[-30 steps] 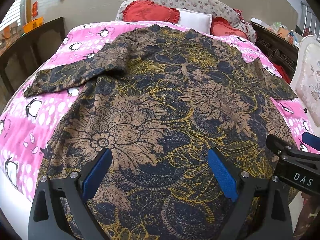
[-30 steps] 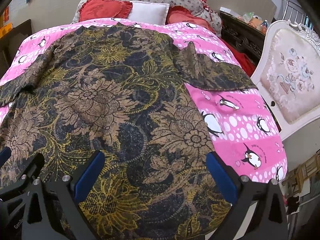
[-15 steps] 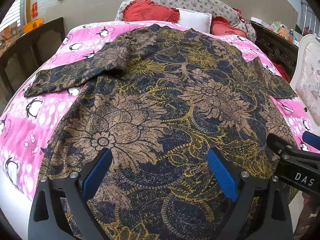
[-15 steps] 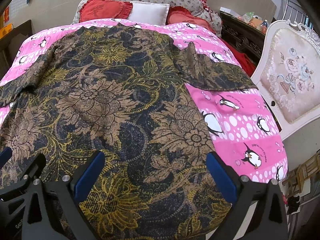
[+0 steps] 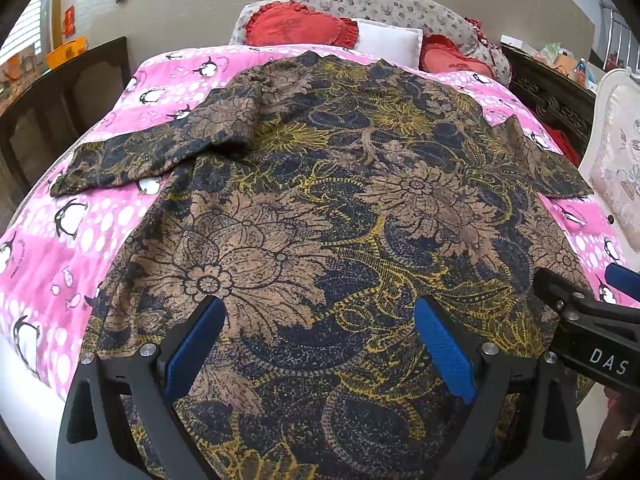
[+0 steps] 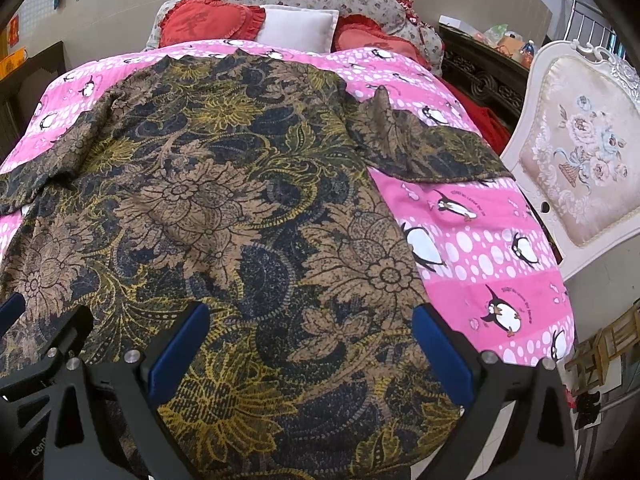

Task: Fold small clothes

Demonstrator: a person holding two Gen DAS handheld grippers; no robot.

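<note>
"DAS" reads on the right hand-held gripper (image 5: 592, 316) body, seen from the left view. Shirt (image 5: 340, 208) lies spread flat on the pink penguin bedspread (image 5: 80, 240), collar toward the pillows (image 5: 296, 28), sleeves out to both sides. Left hand-held gripper (image 5: 320, 344) and the right both hover wide open over the hem, holding nothing.

Floral shirt (image 6: 224, 208) spread flat on pink penguin blanket (image 6: 480, 248). Right gripper (image 6: 308, 344) wide open above hem. Left gripper (image 6: 24, 320) alongside.
</note>
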